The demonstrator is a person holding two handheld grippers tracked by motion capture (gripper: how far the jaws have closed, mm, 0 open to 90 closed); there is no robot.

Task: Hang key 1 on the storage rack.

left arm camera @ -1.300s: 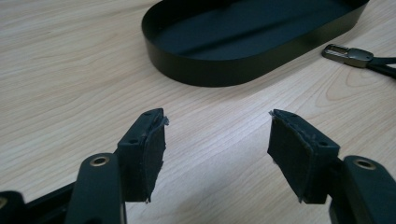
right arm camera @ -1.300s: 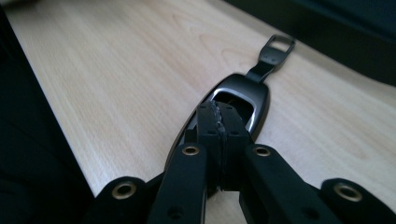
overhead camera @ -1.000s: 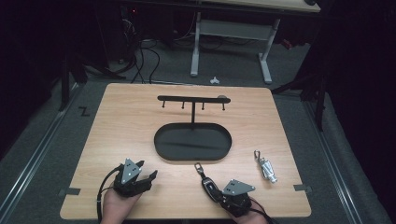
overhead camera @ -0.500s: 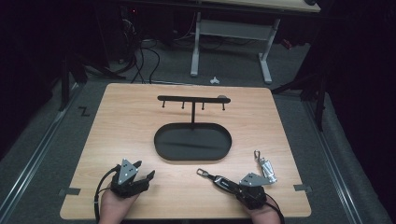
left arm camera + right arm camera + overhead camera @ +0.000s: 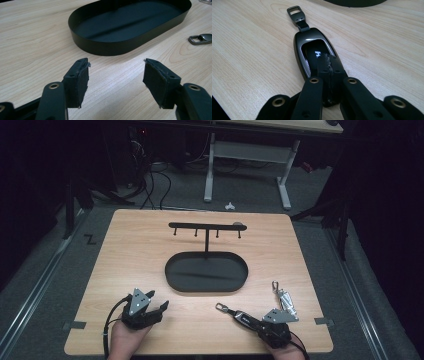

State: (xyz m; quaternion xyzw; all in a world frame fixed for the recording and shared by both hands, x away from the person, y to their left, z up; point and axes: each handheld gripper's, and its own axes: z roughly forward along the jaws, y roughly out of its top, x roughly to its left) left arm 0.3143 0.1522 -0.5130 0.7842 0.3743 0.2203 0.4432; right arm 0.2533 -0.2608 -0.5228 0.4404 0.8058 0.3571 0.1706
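R gripper [image 5: 248,318] clamped on key fob [image 5: 312,53], jaws pressed together over its rear end; fob flat on table [image 5: 130,255], ring end pointing toward tray [image 5: 206,271]. L gripper [image 5: 116,75] open, nothing between pads, aimed at tray, low over table near front edge. Silver clip [image 5: 283,297] lies just beside R gripper.

wooden table [image 5: 130,255] bearing oval tray [image 5: 206,272], key fob [image 5: 243,317], carabiner [image 5: 283,298]
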